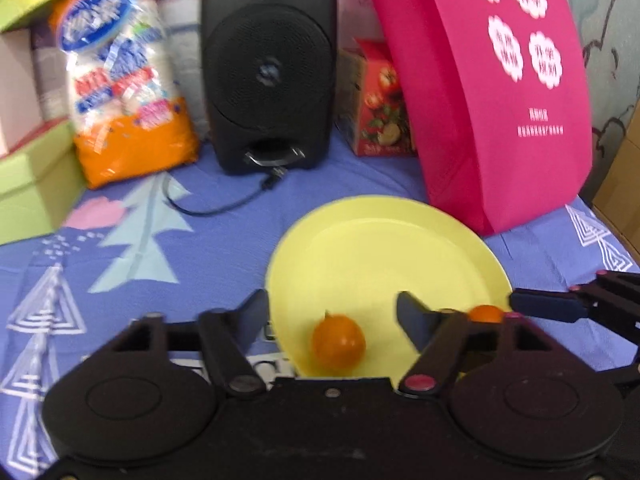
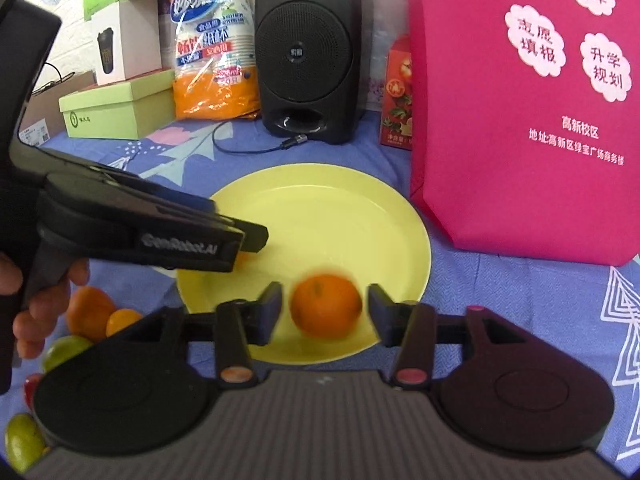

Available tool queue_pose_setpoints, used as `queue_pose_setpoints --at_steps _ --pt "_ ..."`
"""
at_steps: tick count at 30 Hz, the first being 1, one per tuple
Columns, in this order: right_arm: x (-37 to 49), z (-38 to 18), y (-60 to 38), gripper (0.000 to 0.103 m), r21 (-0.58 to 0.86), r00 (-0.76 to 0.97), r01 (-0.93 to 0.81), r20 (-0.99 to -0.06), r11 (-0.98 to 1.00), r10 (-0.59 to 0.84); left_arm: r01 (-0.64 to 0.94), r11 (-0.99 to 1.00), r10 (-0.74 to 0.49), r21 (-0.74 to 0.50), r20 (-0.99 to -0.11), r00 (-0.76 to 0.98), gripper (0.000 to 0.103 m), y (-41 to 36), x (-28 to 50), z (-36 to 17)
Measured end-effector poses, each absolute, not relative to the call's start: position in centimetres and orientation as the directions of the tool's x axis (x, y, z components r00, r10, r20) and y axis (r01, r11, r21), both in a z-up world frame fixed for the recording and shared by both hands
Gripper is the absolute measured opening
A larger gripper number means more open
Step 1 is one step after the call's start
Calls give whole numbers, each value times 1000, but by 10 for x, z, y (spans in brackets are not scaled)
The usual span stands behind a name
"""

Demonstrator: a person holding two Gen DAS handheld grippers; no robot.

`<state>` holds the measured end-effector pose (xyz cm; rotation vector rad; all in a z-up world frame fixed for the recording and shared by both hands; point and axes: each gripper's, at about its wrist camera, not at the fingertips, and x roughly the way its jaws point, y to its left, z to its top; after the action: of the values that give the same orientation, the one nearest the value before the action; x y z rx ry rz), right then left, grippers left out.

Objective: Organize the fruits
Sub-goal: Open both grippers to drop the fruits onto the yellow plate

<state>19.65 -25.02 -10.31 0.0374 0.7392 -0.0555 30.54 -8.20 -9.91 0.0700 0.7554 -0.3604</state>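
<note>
- Left gripper [image 1: 332, 316] stands wide apart over the yellow plate [image 1: 384, 240]; a small orange tomato [image 1: 338, 344] lies free between its fingers.
- Right gripper [image 2: 325, 312] is parted, not touching the orange [image 2: 326, 306] on the plate.

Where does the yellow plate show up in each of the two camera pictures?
Left wrist view: yellow plate sits centre-right, just beyond the gripper's fingers.
Right wrist view: yellow plate sits centre, partly behind the other gripper.
Shared landmark: the black speaker behind it.
</note>
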Motion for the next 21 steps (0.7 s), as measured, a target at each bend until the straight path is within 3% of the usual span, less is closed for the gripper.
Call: queue_pose_setpoints --at_steps 10,17,21 --pt "120 -58 -228 57 54 822 52 -569 997 -13 328 945 -275 -16 -583 764 73 -43 212 -42" --pt "57 -39 -193 57 68 850 5 -526 998 32 254 964 -167 74 -575 801 73 -24 143 -39" --pt "34 -42 -174 57 61 843 -31 -535 998 59 229 971 -151 62 -584 798 73 -11 116 -45"
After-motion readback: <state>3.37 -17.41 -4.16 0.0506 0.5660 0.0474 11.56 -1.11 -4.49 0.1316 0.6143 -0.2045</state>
